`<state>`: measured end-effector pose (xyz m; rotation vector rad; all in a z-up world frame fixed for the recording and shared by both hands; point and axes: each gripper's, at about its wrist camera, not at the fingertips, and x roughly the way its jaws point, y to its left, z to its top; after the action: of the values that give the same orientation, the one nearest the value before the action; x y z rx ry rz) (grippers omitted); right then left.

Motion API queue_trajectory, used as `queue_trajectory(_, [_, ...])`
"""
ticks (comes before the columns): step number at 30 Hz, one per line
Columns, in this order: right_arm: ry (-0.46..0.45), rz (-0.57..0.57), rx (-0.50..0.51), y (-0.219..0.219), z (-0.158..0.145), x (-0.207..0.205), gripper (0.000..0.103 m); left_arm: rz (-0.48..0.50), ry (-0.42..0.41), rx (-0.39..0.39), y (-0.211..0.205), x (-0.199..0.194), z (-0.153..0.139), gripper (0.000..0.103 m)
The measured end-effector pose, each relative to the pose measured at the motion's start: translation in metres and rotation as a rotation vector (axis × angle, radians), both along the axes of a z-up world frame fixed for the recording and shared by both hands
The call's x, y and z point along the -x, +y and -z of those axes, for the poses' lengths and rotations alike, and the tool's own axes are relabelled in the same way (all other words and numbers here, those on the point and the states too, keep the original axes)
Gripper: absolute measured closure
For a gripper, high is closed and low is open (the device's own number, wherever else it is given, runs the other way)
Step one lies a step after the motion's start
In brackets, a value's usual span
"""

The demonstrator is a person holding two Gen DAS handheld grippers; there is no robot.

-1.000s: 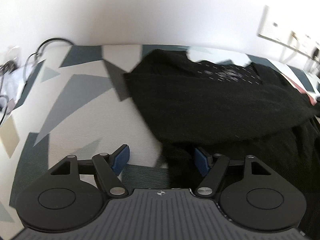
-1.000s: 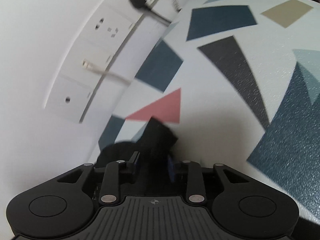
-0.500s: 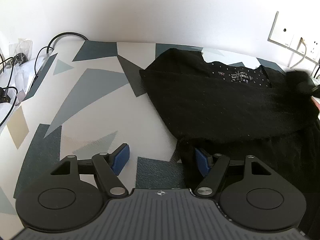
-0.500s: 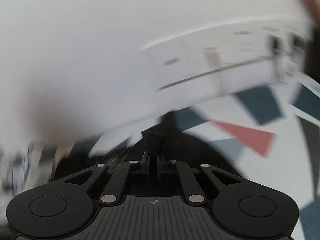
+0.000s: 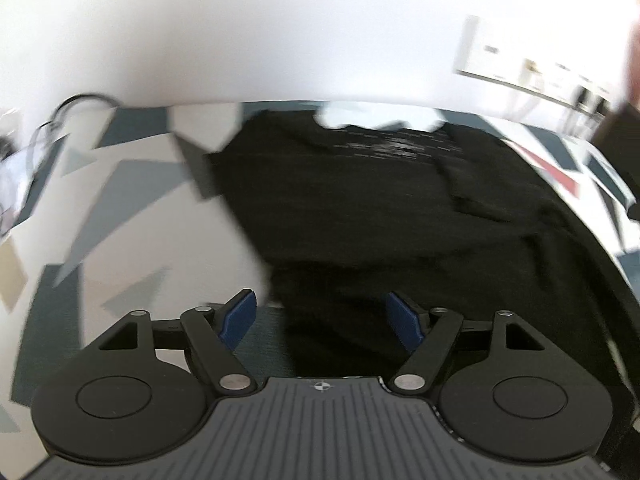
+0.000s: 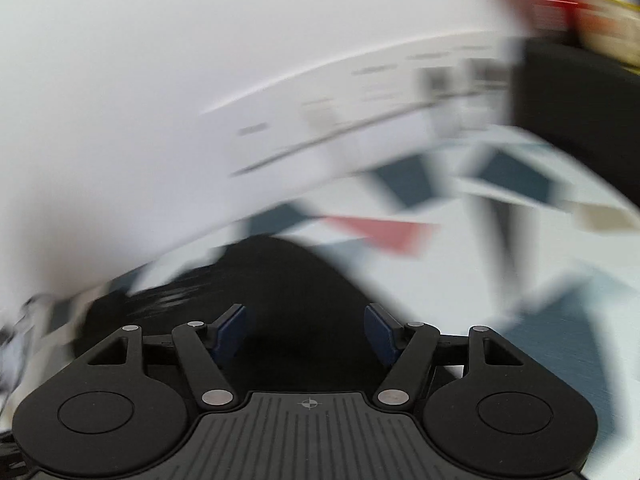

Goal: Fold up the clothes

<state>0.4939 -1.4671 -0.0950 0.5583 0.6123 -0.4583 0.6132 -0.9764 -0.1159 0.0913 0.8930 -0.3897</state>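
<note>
A black garment [image 5: 380, 216] with small studs near its neckline lies spread on the table with the geometric-patterned cover [image 5: 120, 208], one sleeve folded across its body. My left gripper [image 5: 322, 318] hovers over the garment's near left edge, its jaws opening, the blue pads clear of the cloth. In the blurred right wrist view, the same black garment [image 6: 280, 280] lies below my right gripper [image 6: 306, 334], whose jaws are opening with no cloth pinched between the pads.
A white wall runs behind the table, with a strip of sockets and plugs [image 5: 532, 68] at the right. Cables [image 5: 52, 120] lie at the table's far left corner. A dark object [image 6: 568, 92] stands at the right by the wall.
My right gripper was shut on a fold of the black garment and has now let it go, its jaws spread wide. The sleeve now lies across the garment. Both views have shifted and blurred.
</note>
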Motion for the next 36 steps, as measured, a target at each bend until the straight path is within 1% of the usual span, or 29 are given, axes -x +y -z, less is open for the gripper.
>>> queue_trajectory(2, [0.048,0.125,-0.012,-0.019,0.003,0.043,0.043,0.076,-0.001,0.017,-0.018,0.009,-0.004,0.028])
queue_trajectory(4, [0.110,0.198,-0.014,-0.028,0.009,0.084,0.043,0.161,-0.009,0.026,-0.037,0.019,-0.007,0.024])
queue_trajectory(6, [0.171,0.236,0.002,-0.026,0.014,0.119,0.043,0.242,-0.014,0.026,-0.055,0.029,-0.007,0.022])
queue_trajectory(9, [0.238,0.213,0.025,-0.010,0.025,0.147,0.040,0.313,0.001,0.013,-0.073,0.040,-0.004,0.022])
queue_trajectory(10, [0.260,0.204,0.033,-0.005,0.029,0.156,0.036,0.325,0.006,0.005,-0.077,0.042,-0.002,0.022])
queue_trajectory(11, [0.273,0.186,0.039,0.004,0.031,0.162,0.029,0.330,0.010,-0.002,-0.079,0.044,-0.001,0.022])
queue_trajectory(13, [0.276,0.127,0.042,0.020,0.036,0.169,0.023,0.332,0.015,-0.015,-0.081,0.047,0.001,0.022])
queue_trajectory(14, [0.281,0.099,0.051,0.029,0.038,0.165,0.020,0.330,0.019,-0.022,-0.080,0.047,0.002,0.022])
queue_trajectory(16, [0.329,0.043,0.097,0.042,0.043,0.160,0.020,0.320,0.031,-0.034,-0.077,0.047,0.004,0.022])
queue_trajectory(17, [0.360,0.022,0.128,0.048,0.044,0.158,0.022,0.316,0.035,-0.038,-0.075,0.046,0.004,0.022])
queue_trajectory(19, [0.381,0.030,0.152,0.052,0.047,0.153,0.029,0.309,0.038,-0.042,-0.069,0.044,0.005,0.022])
queue_trajectory(21, [0.355,0.059,0.155,0.045,0.048,0.155,0.037,0.303,0.041,-0.046,-0.066,0.045,0.005,0.022])
queue_trajectory(22, [0.340,0.074,0.155,0.041,0.048,0.157,0.051,0.300,0.045,-0.046,-0.064,0.045,0.005,0.022])
queue_trajectory(23, [0.332,0.081,0.170,0.036,0.047,0.157,0.070,0.297,0.051,-0.045,-0.064,0.046,0.006,0.022])
queue_trajectory(25, [0.314,0.117,0.174,0.016,0.048,0.157,0.090,0.295,0.060,-0.043,-0.063,0.046,0.007,0.022])
queue_trajectory(27, [0.295,0.202,0.121,-0.012,0.049,0.156,0.091,0.298,0.063,-0.043,-0.064,0.048,0.007,0.022])
queue_trajectory(28, [0.264,0.270,0.074,-0.028,0.044,0.156,0.092,0.301,0.060,-0.041,-0.065,0.049,0.007,0.022])
queue_trajectory(29, [0.229,0.343,0.023,-0.045,0.039,0.156,0.092,0.305,0.055,-0.037,-0.065,0.050,0.005,0.022])
queue_trajectory(30, [0.146,0.407,-0.012,-0.060,0.027,0.157,0.092,0.311,0.046,-0.030,-0.066,0.052,0.003,0.022])
queue_trajectory(31, [0.049,0.456,-0.017,-0.071,0.009,0.156,0.092,0.315,0.036,-0.024,-0.067,0.052,0.000,0.022])
queue_trajectory(32, [-0.019,0.482,0.002,-0.078,-0.007,0.153,0.092,0.318,0.028,-0.019,-0.068,0.052,-0.002,0.022])
queue_trajectory(35, [-0.186,0.481,0.087,-0.088,-0.054,0.132,0.092,0.316,0.011,0.000,-0.068,0.051,-0.009,0.022])
queue_trajectory(36, [-0.222,0.461,0.110,-0.090,-0.067,0.122,0.092,0.308,0.008,0.010,-0.066,0.050,-0.011,0.022])
